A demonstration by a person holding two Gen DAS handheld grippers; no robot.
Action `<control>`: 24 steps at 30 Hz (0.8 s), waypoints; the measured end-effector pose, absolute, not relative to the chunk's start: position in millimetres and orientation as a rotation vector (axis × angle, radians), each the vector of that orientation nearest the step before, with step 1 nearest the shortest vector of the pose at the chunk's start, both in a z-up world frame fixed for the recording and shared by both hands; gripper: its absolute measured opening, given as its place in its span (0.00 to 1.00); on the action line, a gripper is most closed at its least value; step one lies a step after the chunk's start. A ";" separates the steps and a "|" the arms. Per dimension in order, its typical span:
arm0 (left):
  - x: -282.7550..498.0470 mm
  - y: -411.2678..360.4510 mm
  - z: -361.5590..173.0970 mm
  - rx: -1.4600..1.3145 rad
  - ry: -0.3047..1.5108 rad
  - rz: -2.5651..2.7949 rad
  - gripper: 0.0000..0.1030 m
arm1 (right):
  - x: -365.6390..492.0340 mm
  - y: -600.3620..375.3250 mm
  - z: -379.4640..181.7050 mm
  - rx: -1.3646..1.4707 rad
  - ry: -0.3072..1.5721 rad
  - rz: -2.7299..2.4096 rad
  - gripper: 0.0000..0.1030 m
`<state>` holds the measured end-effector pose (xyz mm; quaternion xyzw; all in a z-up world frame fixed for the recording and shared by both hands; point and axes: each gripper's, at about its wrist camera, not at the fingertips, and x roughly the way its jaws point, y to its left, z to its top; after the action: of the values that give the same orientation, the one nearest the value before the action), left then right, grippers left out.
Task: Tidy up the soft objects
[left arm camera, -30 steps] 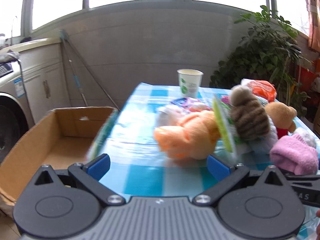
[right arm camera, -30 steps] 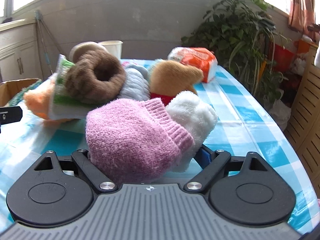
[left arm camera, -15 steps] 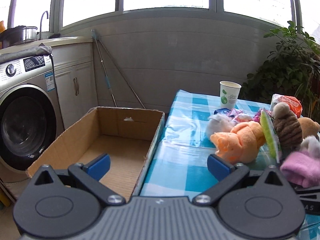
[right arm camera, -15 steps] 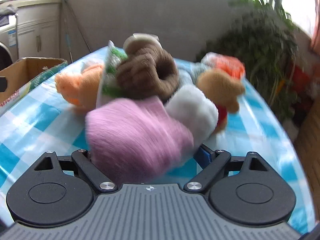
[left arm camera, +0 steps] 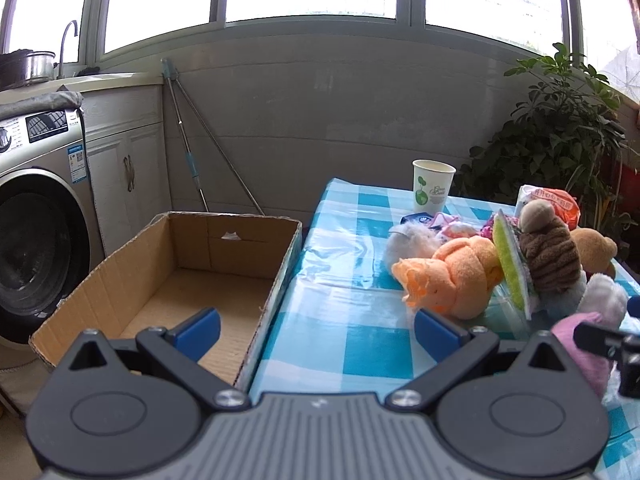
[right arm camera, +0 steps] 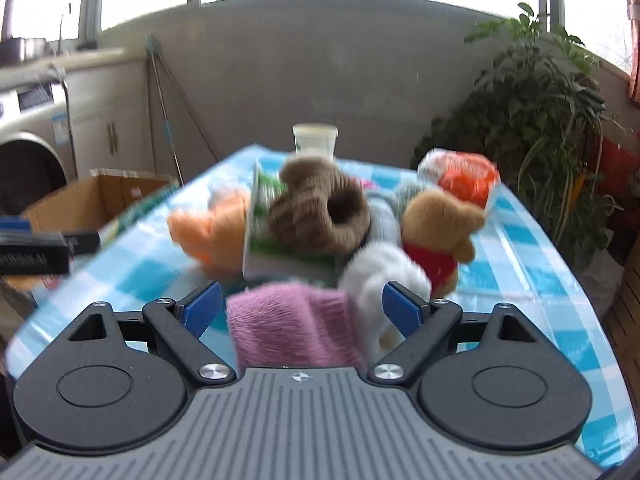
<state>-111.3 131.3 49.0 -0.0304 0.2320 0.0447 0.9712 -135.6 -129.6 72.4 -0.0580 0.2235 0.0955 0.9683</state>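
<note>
A heap of soft things lies on the blue checked table: an orange plush, a brown knitted roll, a tan bear, a white fluffy sock and a pink fuzzy sock. My right gripper is open, its blue pads either side of the pink sock and the white sock. My left gripper is open and empty, straddling the table's left edge beside the empty cardboard box.
A paper cup stands at the table's far end. An orange-white packet and a green packet sit in the heap. A washing machine, a mop and cabinets stand left; a plant stands right.
My left gripper has drawn back and turned left from the orange plush, bringing the box into view. My right gripper has pulled back and up; the pink sock stays between its pads.
</note>
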 end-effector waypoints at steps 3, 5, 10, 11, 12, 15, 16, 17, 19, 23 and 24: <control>-112.3 131.3 49.1 -0.069 0.469 0.086 0.99 | -138.3 -130.3 75.4 -0.101 0.428 0.181 1.00; -112.8 131.1 49.6 -0.066 0.468 0.086 0.99 | -138.1 -129.2 78.4 -0.079 0.424 0.184 1.00; -115.9 133.5 51.7 -0.063 0.457 0.097 0.99 | -137.5 -113.0 80.7 -0.092 0.390 0.199 1.00; -116.4 134.6 51.9 -0.062 0.456 0.100 0.99 | -140.1 -109.0 81.2 -0.098 0.379 0.199 1.00; -117.1 135.8 52.1 -0.062 0.455 0.104 0.99 | -142.3 -106.5 81.1 -0.099 0.370 0.201 1.00; -119.1 141.2 53.4 -0.066 0.449 0.111 0.99 | -144.6 -94.6 80.7 -0.099 0.372 0.232 1.00; -120.2 143.0 53.9 -0.068 0.446 0.115 0.99 | -145.2 -91.4 80.6 -0.098 0.373 0.238 1.00; -121.2 144.9 54.4 -0.070 0.442 0.118 0.99 | -146.1 -88.1 80.4 -0.097 0.372 0.243 1.00; -122.9 148.7 54.8 -0.070 0.436 0.127 0.99 | -147.8 -80.7 79.7 -0.098 0.370 0.264 1.00; -126.6 156.2 56.0 -0.062 0.420 0.154 0.99 | -155.2 -66.5 80.7 -0.110 0.353 0.292 1.00; -127.8 158.6 56.3 -0.063 0.417 0.160 0.99 | -156.2 -63.4 81.2 -0.111 0.351 0.299 1.00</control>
<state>-127.8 158.6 56.3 -0.0313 0.2066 0.0793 0.9747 -156.2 -63.4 81.2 -0.0549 0.1737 0.1480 0.9721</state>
